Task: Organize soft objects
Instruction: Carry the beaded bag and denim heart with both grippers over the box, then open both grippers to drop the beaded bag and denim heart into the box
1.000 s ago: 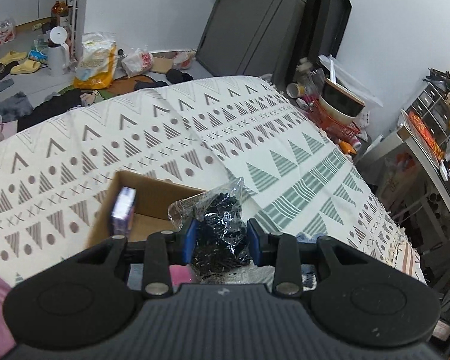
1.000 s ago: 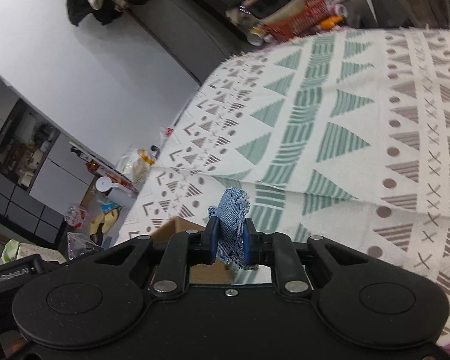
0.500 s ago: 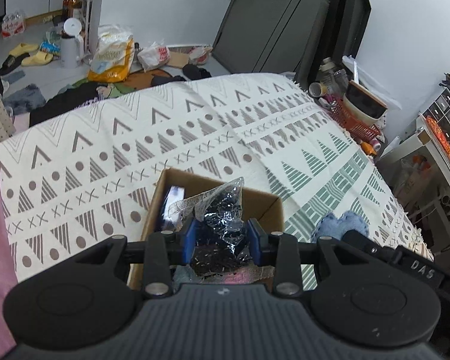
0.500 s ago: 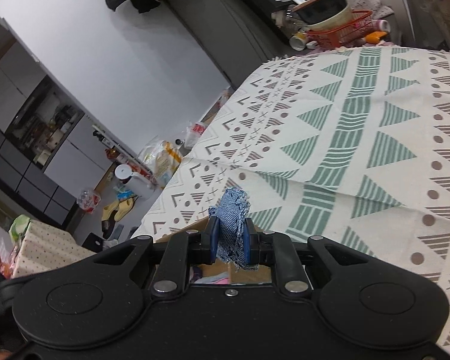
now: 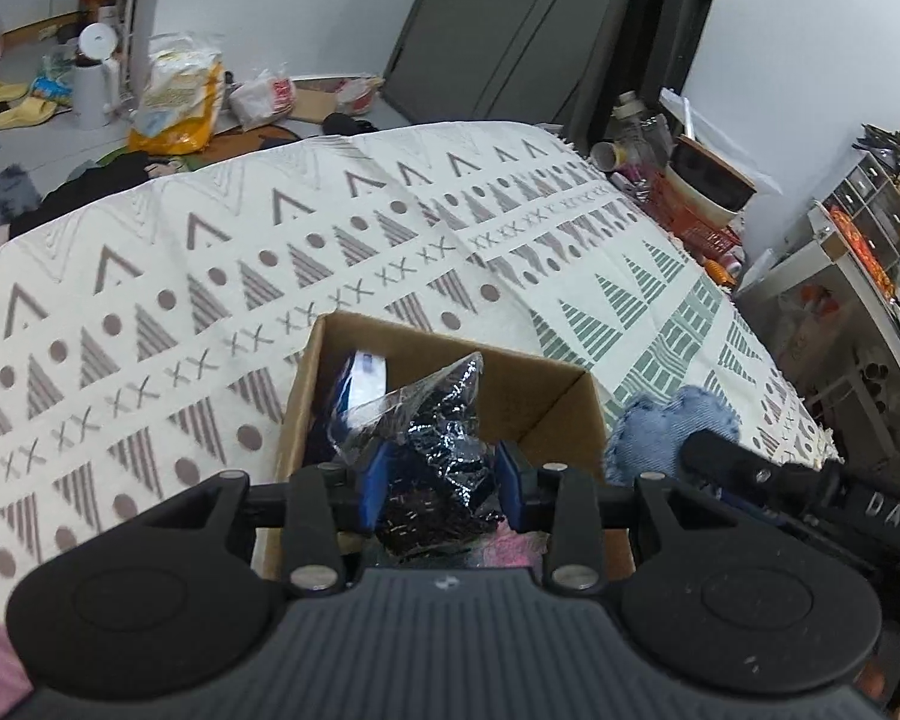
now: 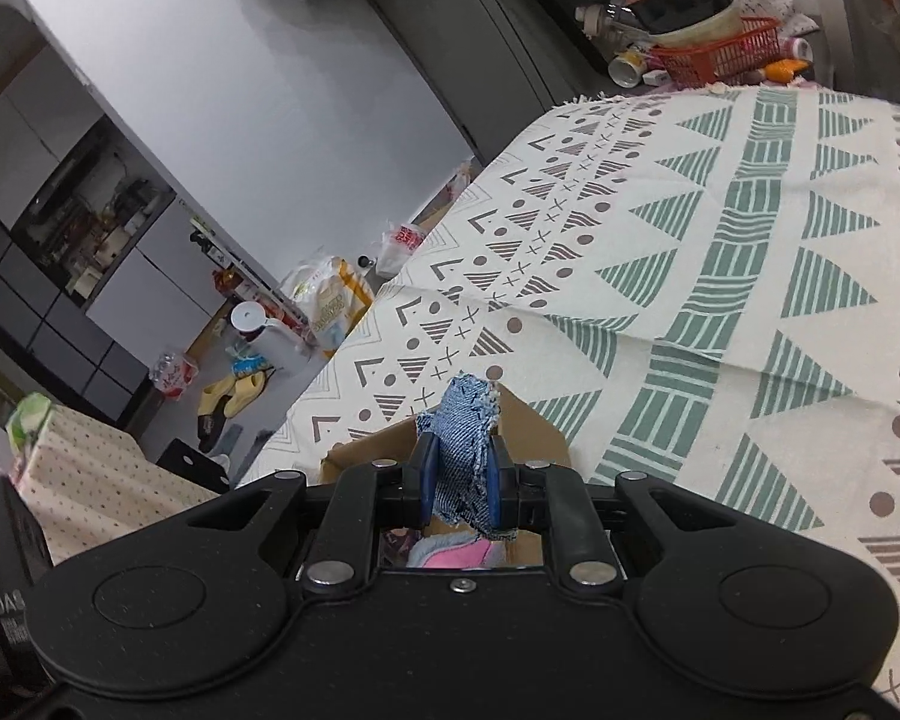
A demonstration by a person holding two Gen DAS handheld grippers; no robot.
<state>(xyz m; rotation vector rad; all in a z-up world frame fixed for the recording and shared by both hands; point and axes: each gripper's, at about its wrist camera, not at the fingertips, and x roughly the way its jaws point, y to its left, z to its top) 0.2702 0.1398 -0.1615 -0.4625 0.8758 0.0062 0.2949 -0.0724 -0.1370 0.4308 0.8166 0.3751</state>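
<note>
A: Left gripper — fingers clamped on the crinkly clear bag with a dark sequinned fabric inside. It hangs right over the open cardboard box, which sits on the patterned bed cover towards its near edge.

B: Handling?

A: Light and limp, I'd judge. The plastic film looks slick and the contents shift, so a pinch on film alone could creep. The fingers bite across the bulk, not the loose top corner — better hold.

B: Right side?

A: Right gripper is closed on a denim patch with frayed edges. In the left wrist view the patch sits just beside the box's right wall, outside it. Soft, floppy, good friction — cloth won't slip, but it droops, so grab mid-piece, not the fringe.

B: Box contents?

A: Something pink and soft low in the box, plus a small blue and white pack against the left wall. Can't tell more.

B: Risk on drop?

A: Low. Nothing fragile. The bag may catch on the box rim; the denim could land on the wall edge unless it is brought over the opening.
</note>
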